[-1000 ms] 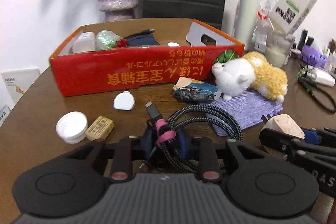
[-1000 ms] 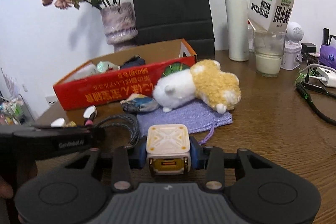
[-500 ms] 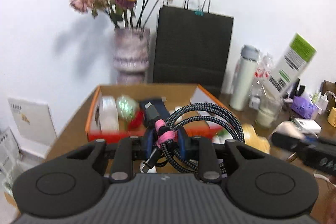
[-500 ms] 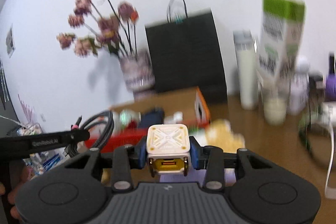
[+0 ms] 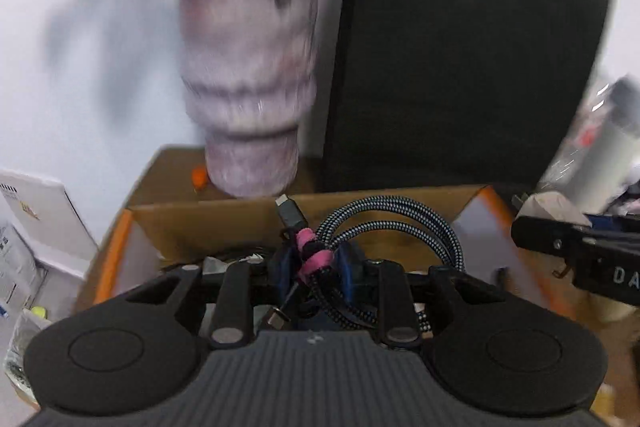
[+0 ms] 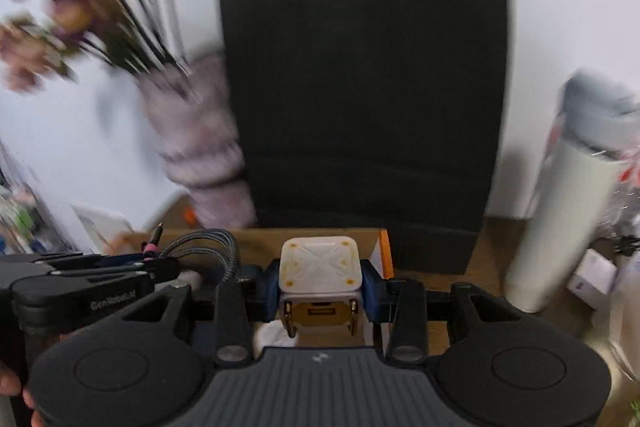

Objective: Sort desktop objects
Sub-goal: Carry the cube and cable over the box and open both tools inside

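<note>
Left wrist: left tool (image 5: 314,265) clamps coiled cable (image 5: 384,227), plug tip pointing up-left; right tool (image 6: 320,281) grips charger (image 6: 319,263).

Coiled braided cable (image 5: 394,227) and cream charger cube (image 6: 320,263) above cardboard box (image 5: 208,223).

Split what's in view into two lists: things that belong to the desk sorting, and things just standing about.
Part of the job:
- coiled cable, clamped in the left claw
- charger, clamped in the right claw
- cardboard box, below both

Standing about:
- vase with flowers
- black paper bag
- white bottle
</note>
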